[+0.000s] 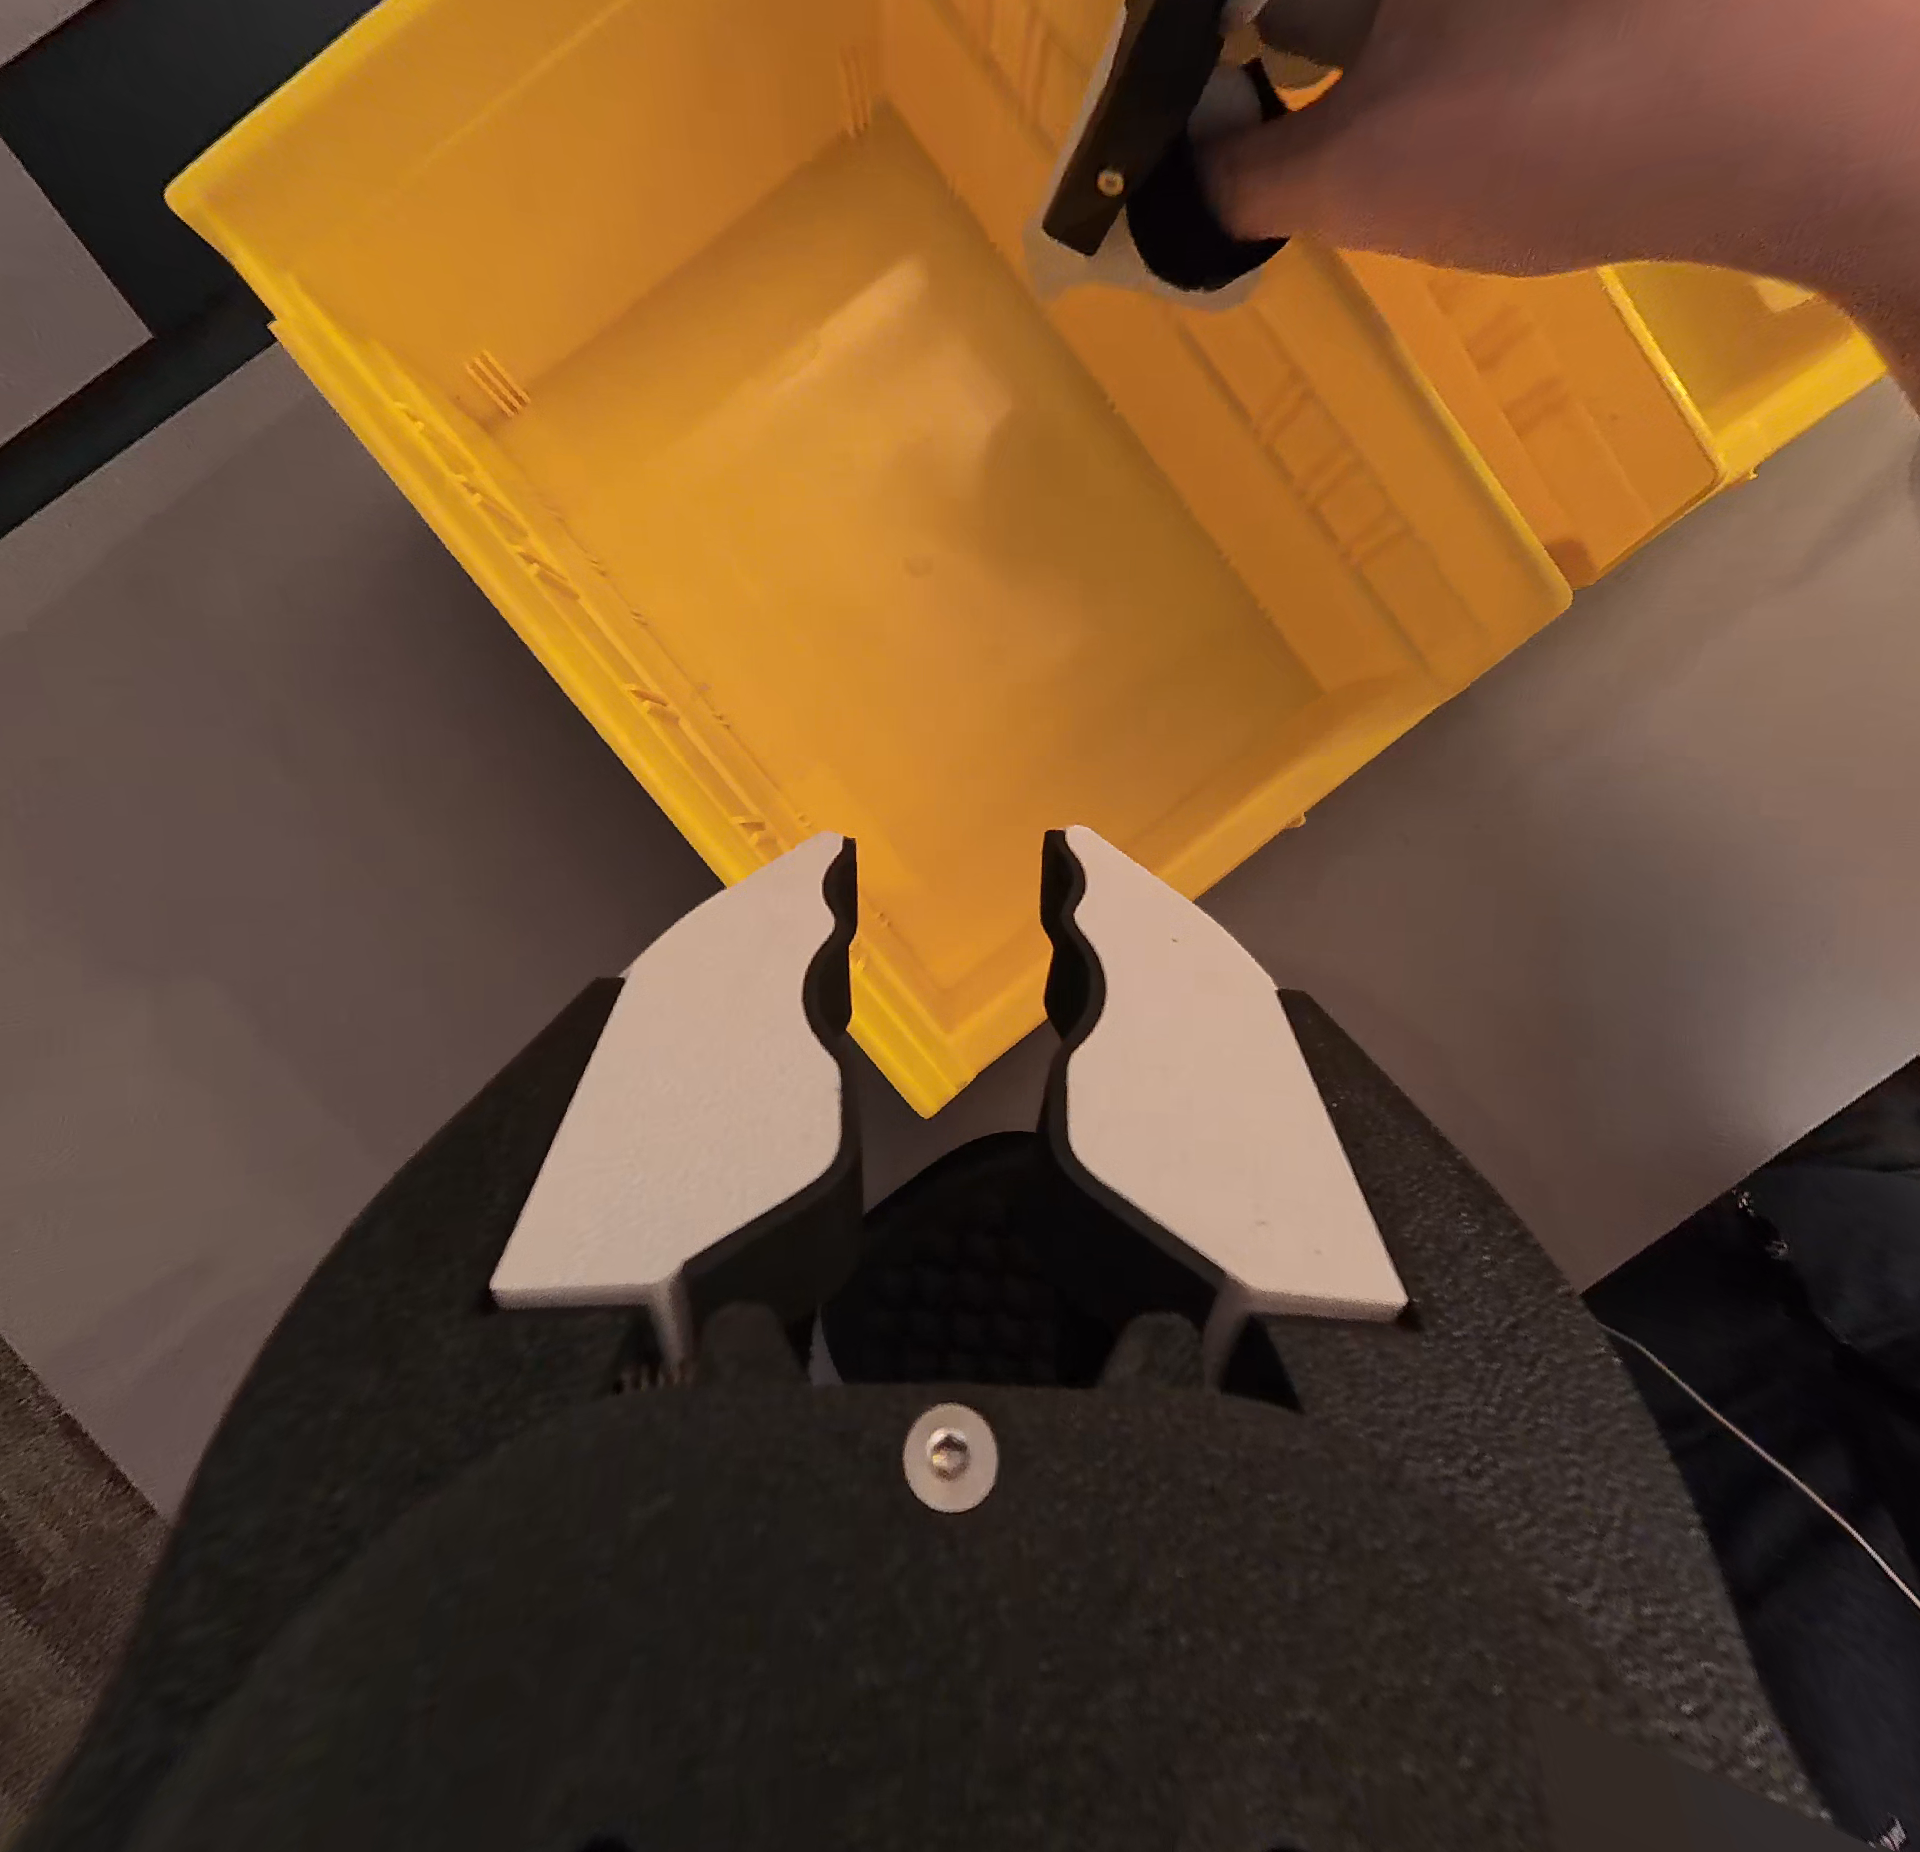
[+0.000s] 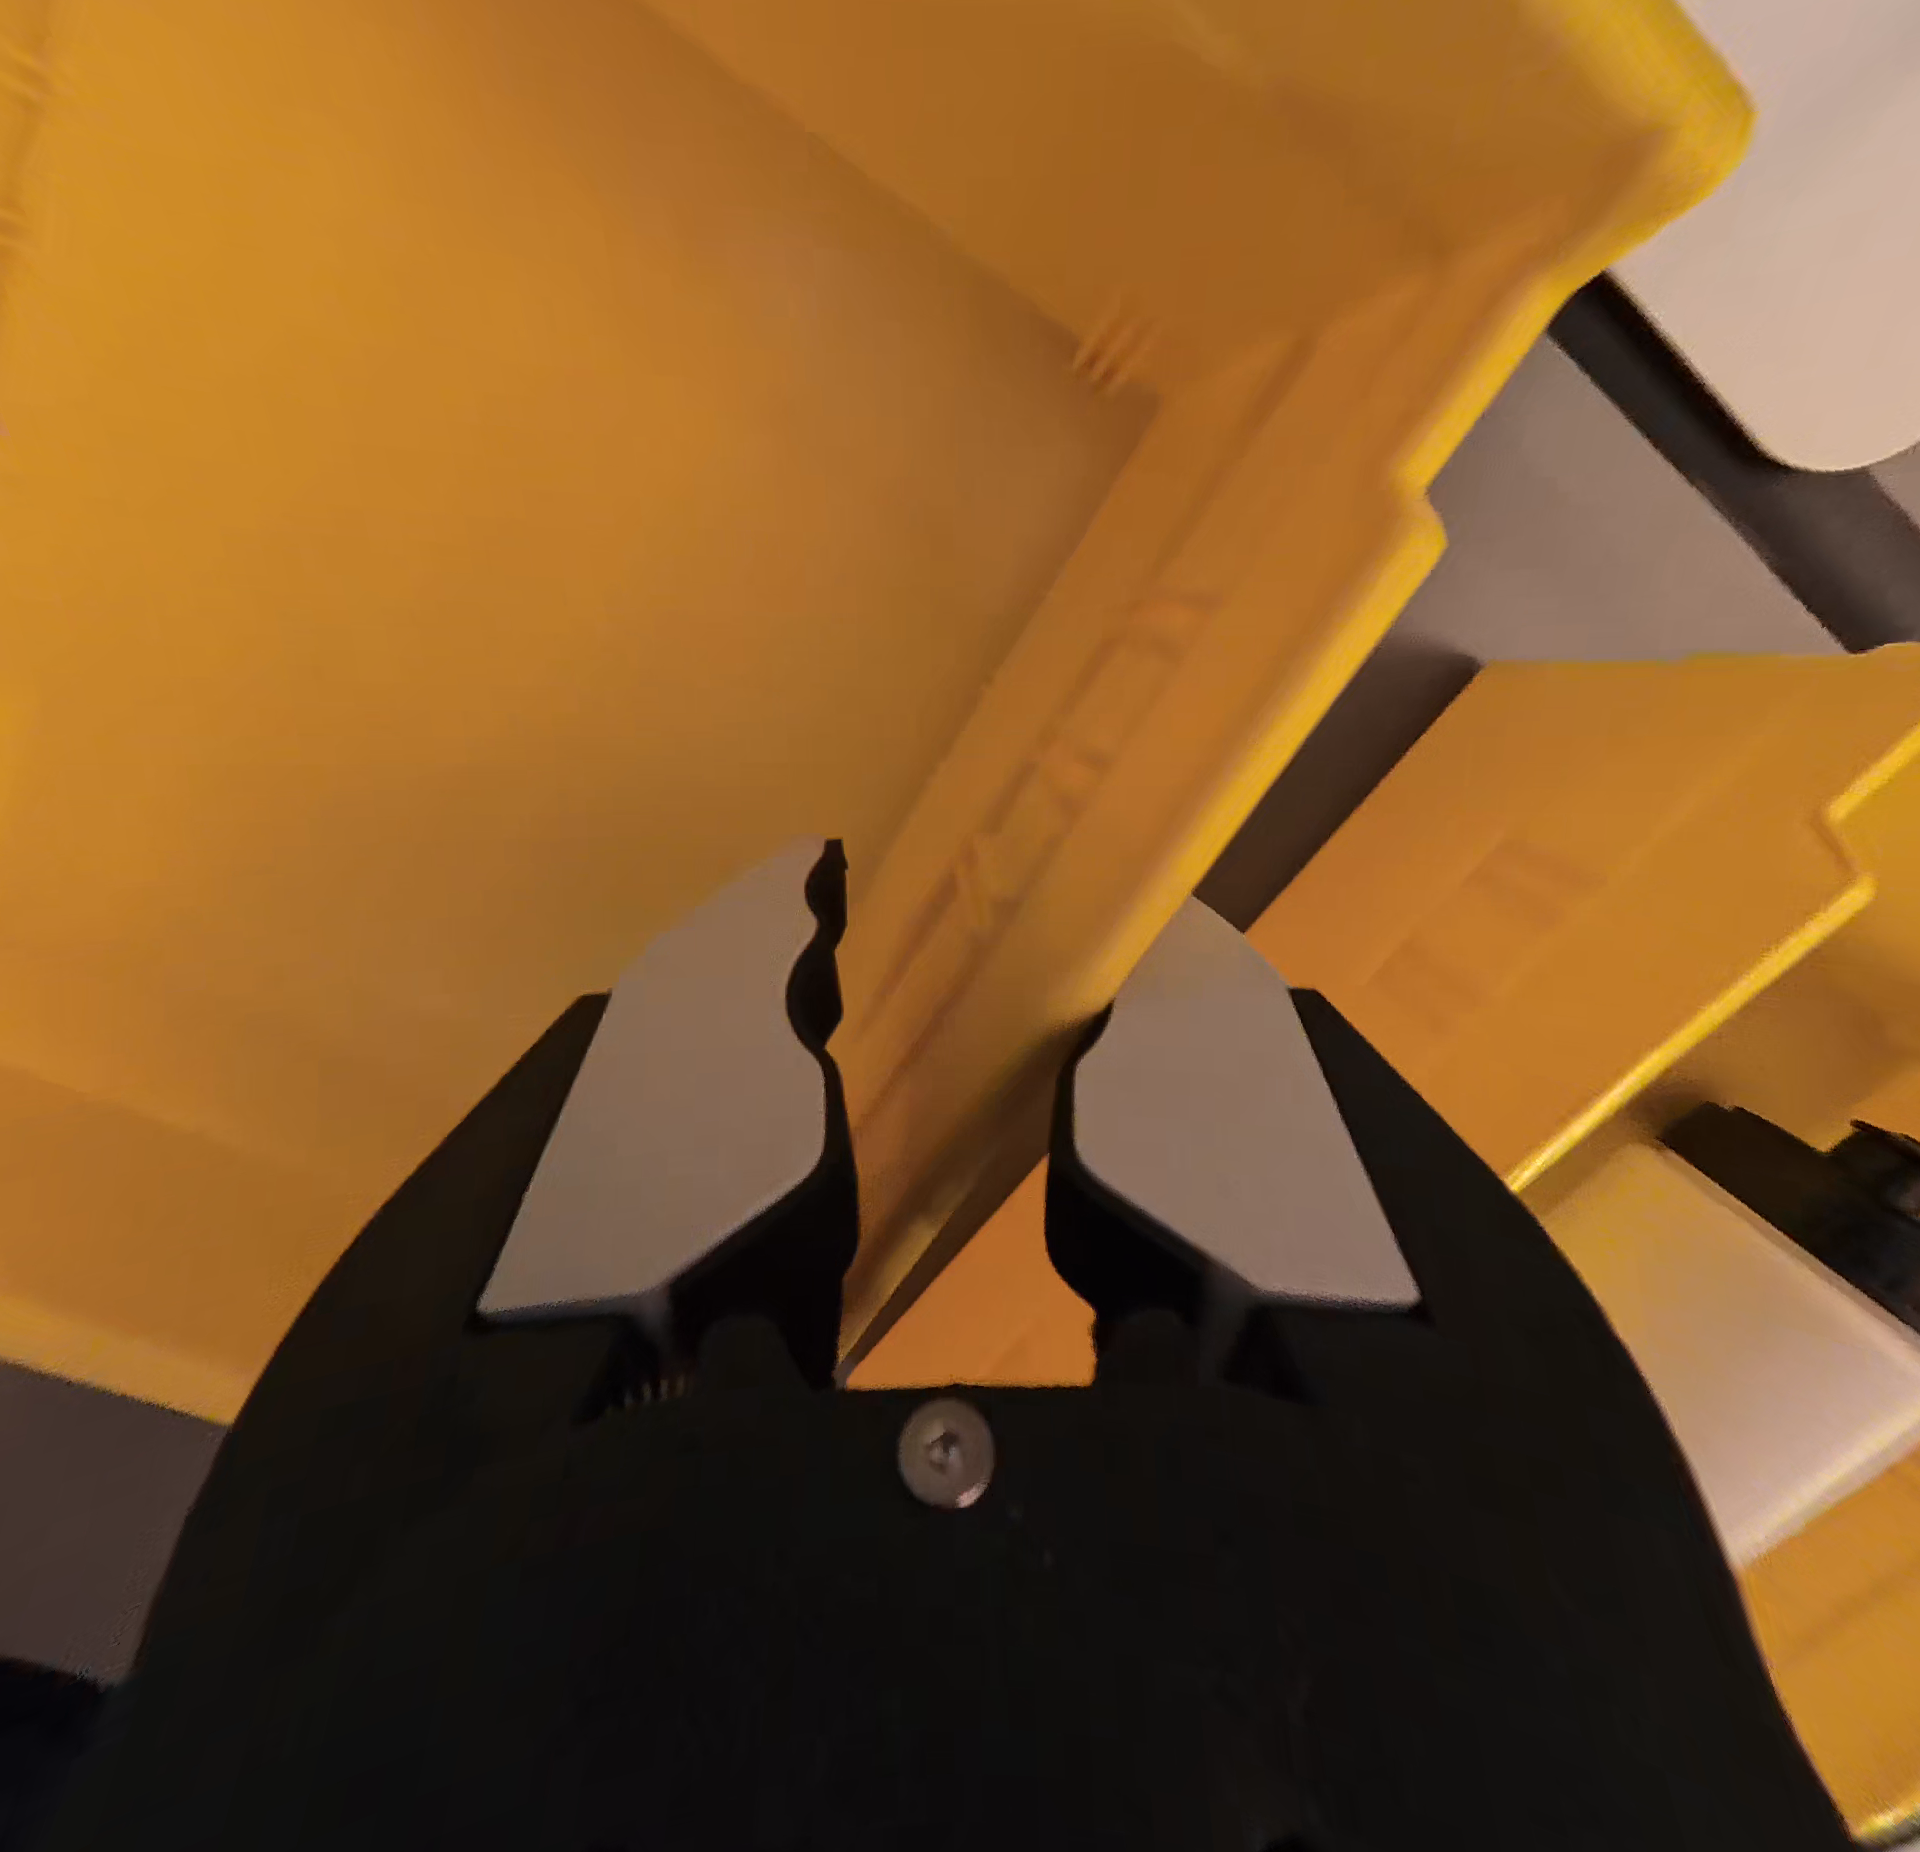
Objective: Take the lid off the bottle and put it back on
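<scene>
Left gripper (image 1: 950,929) hovers over the near corner of a yellow bin (image 1: 582,275), fingers spread, nothing between them. Bin interior is bare as far as the left wrist view shows. Right gripper (image 2: 961,981) straddles that bin's side wall (image 2: 1091,763) — fingers apart, one each side; can't tell if they touch it. A hand (image 1: 1621,109) holds it. Second yellow bin (image 2: 1558,867) sits just beside. Bottle and lid — not visible in either view.

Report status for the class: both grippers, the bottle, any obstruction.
Left gripper open, empty, over the empty yellow plastic bin. Right gripper open, straddling that bin's side wall. Bottle and lid not in view. Second yellow bin alongside.
</scene>
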Demonstrator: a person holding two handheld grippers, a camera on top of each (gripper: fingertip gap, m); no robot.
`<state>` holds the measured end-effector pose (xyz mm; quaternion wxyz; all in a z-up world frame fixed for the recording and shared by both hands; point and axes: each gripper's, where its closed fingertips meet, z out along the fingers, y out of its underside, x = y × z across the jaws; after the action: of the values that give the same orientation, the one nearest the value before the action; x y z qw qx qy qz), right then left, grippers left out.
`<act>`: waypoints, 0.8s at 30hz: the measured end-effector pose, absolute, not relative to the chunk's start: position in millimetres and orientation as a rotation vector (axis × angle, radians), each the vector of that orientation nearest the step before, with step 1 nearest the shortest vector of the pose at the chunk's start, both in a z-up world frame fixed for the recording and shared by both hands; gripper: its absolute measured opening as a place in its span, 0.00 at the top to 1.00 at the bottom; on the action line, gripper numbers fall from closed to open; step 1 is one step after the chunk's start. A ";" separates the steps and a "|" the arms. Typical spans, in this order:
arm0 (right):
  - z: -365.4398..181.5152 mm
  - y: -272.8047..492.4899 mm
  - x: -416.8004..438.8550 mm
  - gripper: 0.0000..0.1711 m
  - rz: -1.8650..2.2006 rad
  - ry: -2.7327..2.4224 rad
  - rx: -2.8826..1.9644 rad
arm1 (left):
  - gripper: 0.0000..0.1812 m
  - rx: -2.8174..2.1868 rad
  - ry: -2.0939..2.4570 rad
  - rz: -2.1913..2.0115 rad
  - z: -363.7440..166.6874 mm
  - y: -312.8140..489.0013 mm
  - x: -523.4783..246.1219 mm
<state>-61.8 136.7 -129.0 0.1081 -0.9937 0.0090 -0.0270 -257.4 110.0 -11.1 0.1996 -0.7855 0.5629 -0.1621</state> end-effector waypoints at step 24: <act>-70.0 156.7 -109.9 0.96 0.247 0.203 -3.091 | 0.76 -1.776 1.188 -0.766 90.0 119.9 -237.1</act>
<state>-109.9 156.7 -70.0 0.0169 -0.9946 0.0652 0.0793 -237.1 119.9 90.0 0.4220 -0.7094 0.4745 -0.3058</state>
